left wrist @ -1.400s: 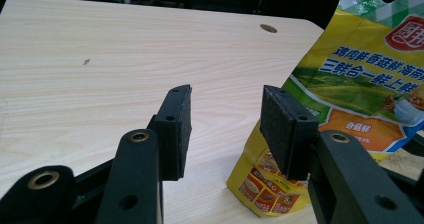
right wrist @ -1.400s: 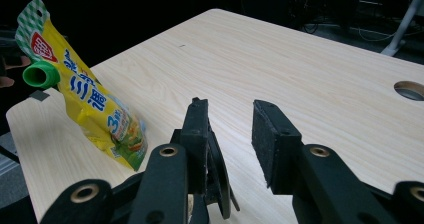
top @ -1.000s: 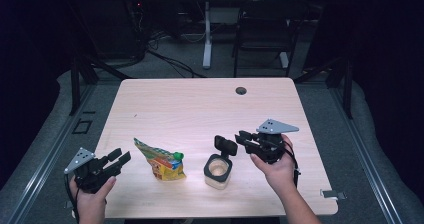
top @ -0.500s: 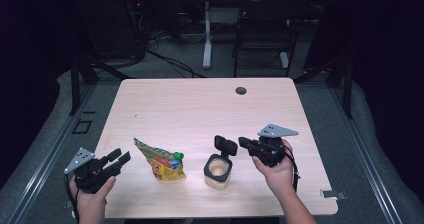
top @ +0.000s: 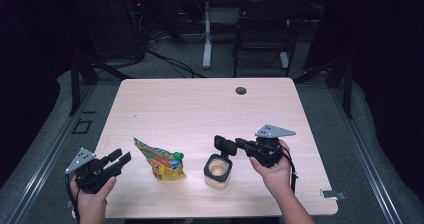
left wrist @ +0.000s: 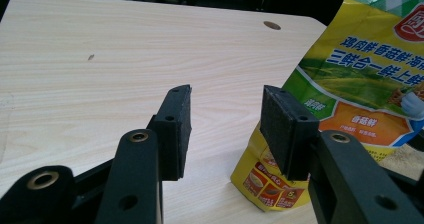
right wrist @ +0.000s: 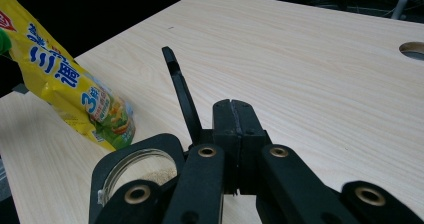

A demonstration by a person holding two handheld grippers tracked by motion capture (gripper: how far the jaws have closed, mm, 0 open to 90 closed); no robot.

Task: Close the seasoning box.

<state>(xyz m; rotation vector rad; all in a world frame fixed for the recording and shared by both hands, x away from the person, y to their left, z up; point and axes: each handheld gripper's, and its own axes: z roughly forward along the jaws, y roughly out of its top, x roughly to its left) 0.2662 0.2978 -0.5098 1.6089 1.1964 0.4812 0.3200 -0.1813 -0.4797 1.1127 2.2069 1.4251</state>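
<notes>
Table [top: 200, 109]: pale wood-grain laminate, smooth, matt. Pouch [top: 161, 160]: glossy printed plastic film, creased. Jar [top: 218, 172]: clear body, black plastic flip lid [top: 225, 145]. Gripper pads [left wrist: 176, 129]: black, matt, fine-textured.

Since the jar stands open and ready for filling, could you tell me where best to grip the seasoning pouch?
Grip the pouch across its flat upper body from the table's left side: it stands leaning, thin and broad, and the open left gripper already faces it.
</notes>
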